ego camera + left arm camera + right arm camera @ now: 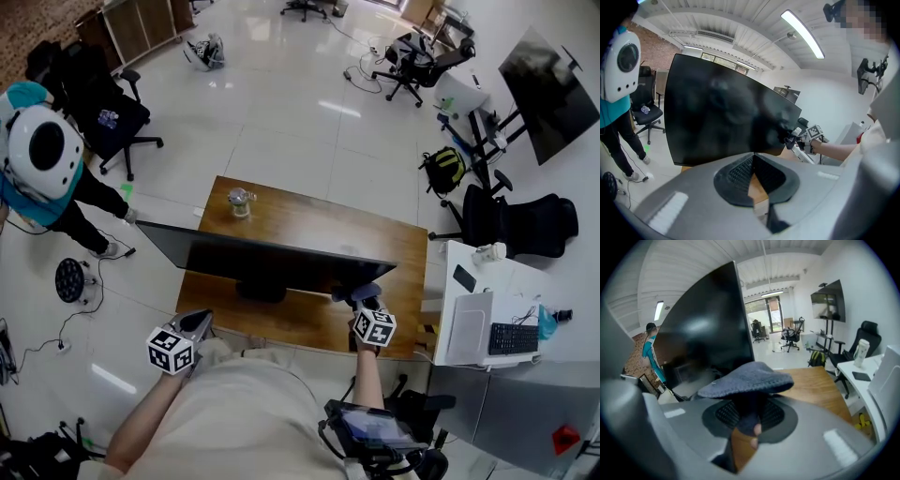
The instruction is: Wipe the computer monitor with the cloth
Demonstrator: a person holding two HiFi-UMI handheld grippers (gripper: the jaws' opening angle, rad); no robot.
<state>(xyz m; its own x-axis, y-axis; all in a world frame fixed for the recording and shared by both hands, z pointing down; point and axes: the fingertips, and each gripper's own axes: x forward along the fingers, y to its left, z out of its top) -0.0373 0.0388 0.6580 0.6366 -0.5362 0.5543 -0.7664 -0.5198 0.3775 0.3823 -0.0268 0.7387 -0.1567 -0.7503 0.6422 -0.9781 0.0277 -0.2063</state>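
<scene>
A wide black monitor [272, 258] stands on a wooden table [319, 225], its screen facing me. My right gripper [366, 302] is at the screen's lower right corner, shut on a blue-grey cloth [356, 292]. In the right gripper view the cloth [747, 379] spreads out above the jaws, right beside the dark screen [710, 326]. Whether it touches the screen I cannot tell. My left gripper [199, 322] hovers in front of the monitor's left part, jaws shut with nothing between them. Its own view shows the screen [722, 117] ahead and the right gripper [796, 138] at the far edge.
A glass jar [241, 201] stands at the table's far left behind the monitor. A person [42, 159] stands to the left beside an office chair [108, 117]. At the right there is a white desk [487, 281] with a keyboard [513, 338], and a black chair [520, 223].
</scene>
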